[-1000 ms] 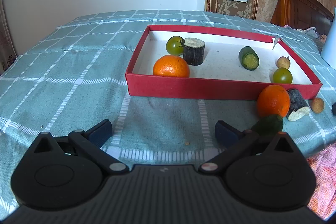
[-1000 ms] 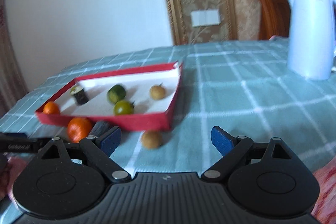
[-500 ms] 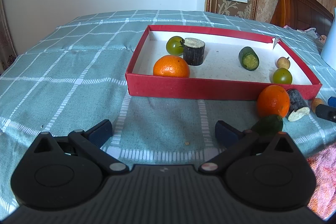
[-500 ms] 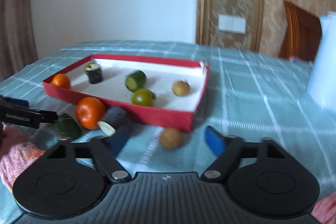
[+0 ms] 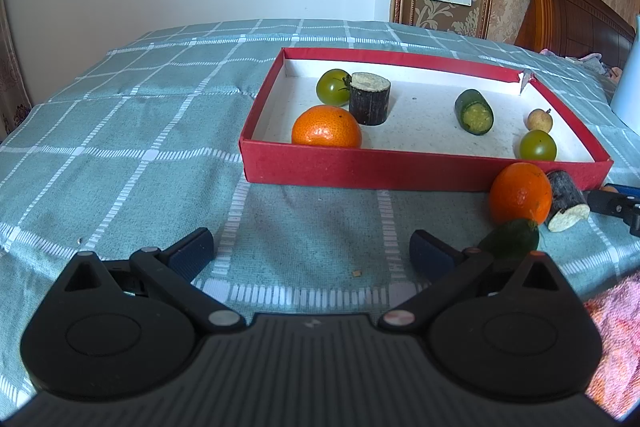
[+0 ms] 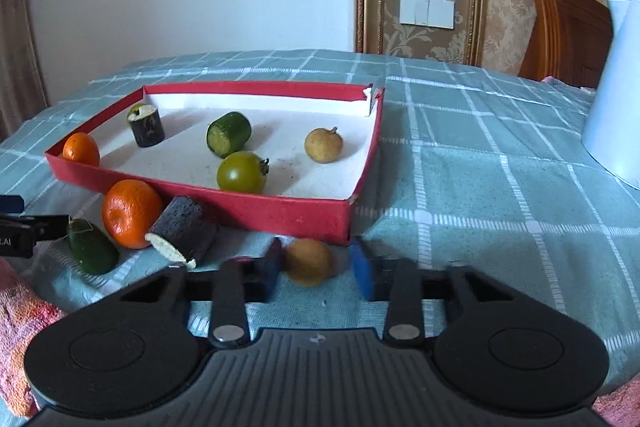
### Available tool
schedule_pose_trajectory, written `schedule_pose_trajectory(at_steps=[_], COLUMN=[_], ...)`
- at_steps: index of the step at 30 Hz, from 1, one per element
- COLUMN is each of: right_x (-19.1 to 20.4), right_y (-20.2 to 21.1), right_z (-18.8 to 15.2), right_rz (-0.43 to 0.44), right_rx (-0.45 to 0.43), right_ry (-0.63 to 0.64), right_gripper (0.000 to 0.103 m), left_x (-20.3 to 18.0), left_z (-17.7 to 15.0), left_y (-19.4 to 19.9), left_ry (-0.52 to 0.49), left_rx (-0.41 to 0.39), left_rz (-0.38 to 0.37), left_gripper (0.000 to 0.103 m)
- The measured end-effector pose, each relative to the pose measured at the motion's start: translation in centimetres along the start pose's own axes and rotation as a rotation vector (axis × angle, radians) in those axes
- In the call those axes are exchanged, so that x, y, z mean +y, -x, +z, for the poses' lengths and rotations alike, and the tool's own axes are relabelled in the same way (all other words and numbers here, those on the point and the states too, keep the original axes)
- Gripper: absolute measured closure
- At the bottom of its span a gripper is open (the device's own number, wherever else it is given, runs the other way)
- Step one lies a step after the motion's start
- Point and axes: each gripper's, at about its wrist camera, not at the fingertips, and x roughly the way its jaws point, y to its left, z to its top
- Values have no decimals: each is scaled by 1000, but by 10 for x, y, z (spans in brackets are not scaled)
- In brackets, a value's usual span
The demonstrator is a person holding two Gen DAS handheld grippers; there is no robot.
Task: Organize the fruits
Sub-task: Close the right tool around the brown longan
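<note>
A: The right hand-held gripper [image 6: 314,273] brackets the loose longan [image 6: 309,261] on the bed beside the red box [image 6: 304,213], pads narrowed, not visibly touching.

B: Close gently; it could roll. The left hand-held gripper [image 5: 312,253] hangs wide, empty.

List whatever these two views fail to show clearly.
- Left wrist view: the loose longan is almost hidden behind the right gripper, itself cut by the frame edge.
- Right wrist view: the longan is motion-blurred, so pad contact is unclear.
- White kettle: cropped by the edge.
</note>
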Motion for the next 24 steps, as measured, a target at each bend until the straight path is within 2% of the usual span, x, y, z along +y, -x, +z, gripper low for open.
schedule_pose_trajectory(at_steps=[4, 14, 24], right_x=[-1, 1, 2], right_y=[3, 27, 17], right_z=[-1, 5, 26], right_rz=[2, -17, -44], right_rx=[-8, -95, -116], right_ry=[-8, 6, 43], right_gripper=[77, 76, 76], left_x=[1, 1, 1], left_z=[0, 1, 0], left_y=[0, 0, 0], left_ry=[1, 2, 3], left_rx=[0, -1, -1], left_rz=[-1, -3, -4], left_gripper=[0, 0, 0])
